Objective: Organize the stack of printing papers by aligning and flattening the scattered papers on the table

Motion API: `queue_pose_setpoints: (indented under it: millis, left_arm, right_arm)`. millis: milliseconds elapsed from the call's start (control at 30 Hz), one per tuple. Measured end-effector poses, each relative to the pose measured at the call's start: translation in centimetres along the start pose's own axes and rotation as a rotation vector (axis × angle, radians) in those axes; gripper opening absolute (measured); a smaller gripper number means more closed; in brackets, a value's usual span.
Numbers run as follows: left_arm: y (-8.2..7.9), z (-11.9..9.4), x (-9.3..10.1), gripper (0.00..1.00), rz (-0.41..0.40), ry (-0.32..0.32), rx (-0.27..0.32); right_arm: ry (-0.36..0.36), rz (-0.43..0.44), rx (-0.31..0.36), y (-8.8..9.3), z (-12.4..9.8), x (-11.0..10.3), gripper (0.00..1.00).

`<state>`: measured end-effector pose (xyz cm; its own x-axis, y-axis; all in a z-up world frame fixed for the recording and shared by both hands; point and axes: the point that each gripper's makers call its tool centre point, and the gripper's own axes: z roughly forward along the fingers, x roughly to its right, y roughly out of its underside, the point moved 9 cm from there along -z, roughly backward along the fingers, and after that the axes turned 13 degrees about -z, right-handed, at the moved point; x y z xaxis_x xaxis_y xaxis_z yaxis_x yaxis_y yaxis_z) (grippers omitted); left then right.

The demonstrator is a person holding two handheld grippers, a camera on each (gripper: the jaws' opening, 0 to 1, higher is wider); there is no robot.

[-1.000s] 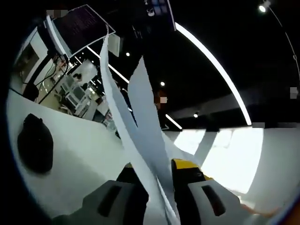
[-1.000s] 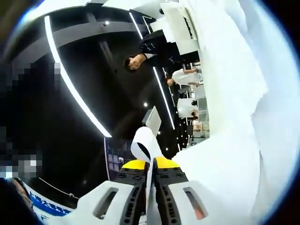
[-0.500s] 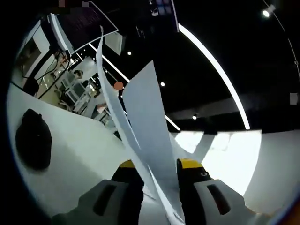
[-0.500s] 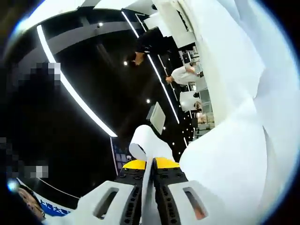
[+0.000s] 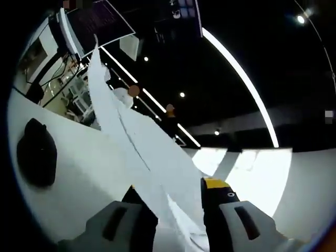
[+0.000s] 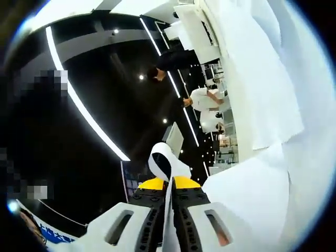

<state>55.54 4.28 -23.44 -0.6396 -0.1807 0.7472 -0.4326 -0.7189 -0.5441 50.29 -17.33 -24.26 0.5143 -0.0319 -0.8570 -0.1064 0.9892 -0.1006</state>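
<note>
Aligning step in hand: left gripper [image 5: 170,210], jaws parted, straddles the papers [image 5: 142,152] lifted above the table [image 5: 79,173], right gripper [image 6: 169,191] pinches their edge; next, lower and square them.

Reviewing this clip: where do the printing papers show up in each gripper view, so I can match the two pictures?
Left gripper view: papers rise from between the left gripper jaws toward upper left.
Right gripper view: papers fill the right side; a curled edge is pinched in the right gripper.
Shared landmark: long ceiling light strip.
</note>
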Motion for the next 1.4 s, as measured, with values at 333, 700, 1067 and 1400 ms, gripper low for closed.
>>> queue_pose_setpoints:
  millis: [333, 700, 1067, 1400]
  left_arm:
    - [0.0, 0.1, -0.1, 0.33, 0.006, -0.004, -0.008]
    - [-0.1, 0.1, -0.3, 0.31, 0.009, -0.023, -0.009]
    - [-0.2, 0.1, -0.3, 0.25, 0.033, -0.032, -0.008]
    - [-0.3, 0.1, -0.4, 0.09, 0.081, -0.046, -0.001]
  right_arm:
    - [0.008, 0.021, -0.069, 2.8, -0.2, 0.0, 0.0]
    - [0.008, 0.013, -0.055, 4.4, -0.2, -0.5, 0.0]
    - [0.061, -0.06, -0.057, 5.1, -0.6, -0.5, 0.01]
    - [0.084, -0.144, -0.082, 5.2, -1.0, -0.4, 0.12]
